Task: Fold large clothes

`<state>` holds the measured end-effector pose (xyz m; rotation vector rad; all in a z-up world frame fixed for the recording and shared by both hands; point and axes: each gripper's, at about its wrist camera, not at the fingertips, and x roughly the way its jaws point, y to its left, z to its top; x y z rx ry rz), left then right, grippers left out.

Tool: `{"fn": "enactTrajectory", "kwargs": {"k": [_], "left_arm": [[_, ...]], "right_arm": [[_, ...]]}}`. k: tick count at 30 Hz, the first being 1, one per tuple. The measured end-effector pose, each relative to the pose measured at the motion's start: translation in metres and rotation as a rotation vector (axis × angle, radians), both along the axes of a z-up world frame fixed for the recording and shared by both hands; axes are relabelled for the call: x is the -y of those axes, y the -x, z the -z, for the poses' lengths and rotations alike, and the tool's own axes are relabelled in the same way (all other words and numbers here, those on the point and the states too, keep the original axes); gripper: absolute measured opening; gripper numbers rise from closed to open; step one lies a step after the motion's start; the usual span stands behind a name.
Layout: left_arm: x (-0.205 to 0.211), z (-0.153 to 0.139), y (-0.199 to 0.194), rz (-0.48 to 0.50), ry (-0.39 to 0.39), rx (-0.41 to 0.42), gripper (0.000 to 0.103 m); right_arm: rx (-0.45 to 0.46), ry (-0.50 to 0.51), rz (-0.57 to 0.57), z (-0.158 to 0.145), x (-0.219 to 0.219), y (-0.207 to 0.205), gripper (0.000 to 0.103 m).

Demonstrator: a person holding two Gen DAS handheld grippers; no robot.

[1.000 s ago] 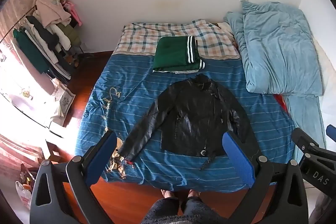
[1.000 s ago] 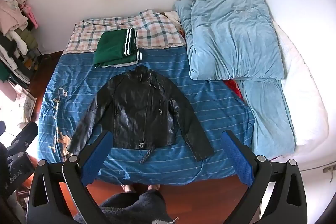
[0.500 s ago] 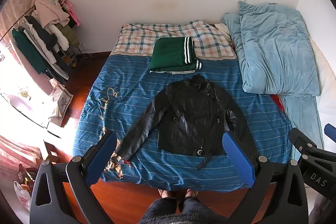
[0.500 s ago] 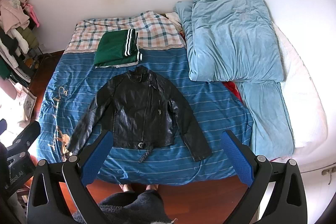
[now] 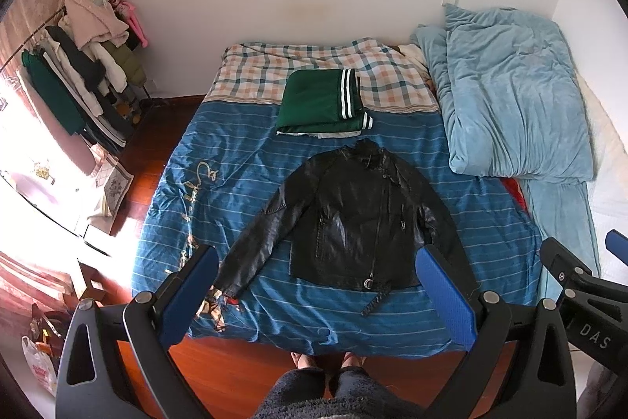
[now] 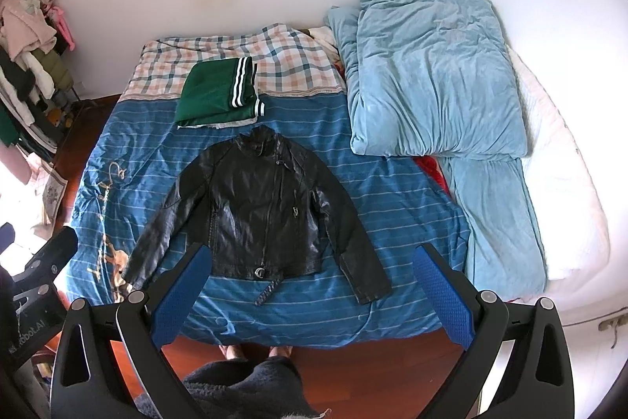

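left wrist view: black jacket (image 5: 353, 218) lies flat, front up, sleeves spread, near the foot edge of the bed (image 5: 490, 222), collar toward the wall. folded green garment (image 5: 320, 103) sits just beyond the collar, apart from it. blue duvet (image 5: 506, 97) is heaped along the bed's right side. left gripper (image 5: 318, 289) hangs above the foot edge, jaws released, holding nothing. right wrist view: right gripper (image 6: 310, 287) likewise spread wide and empty. clothes rack (image 5: 78, 73) stands at the left wall.
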<state>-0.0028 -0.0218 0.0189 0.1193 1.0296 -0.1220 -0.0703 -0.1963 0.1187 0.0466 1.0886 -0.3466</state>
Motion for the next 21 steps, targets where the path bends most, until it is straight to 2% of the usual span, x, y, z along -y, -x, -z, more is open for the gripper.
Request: {"fn": "enactTrajectory", "kwargs": {"k": [21], "left_arm": [[0.0024,-0.0013,0.0026,-0.001,0.012,0.007,0.103]], "right_arm": [[0.010,0.014,-0.002,-0.0084,0.0054,0.0026,0.103]]}}
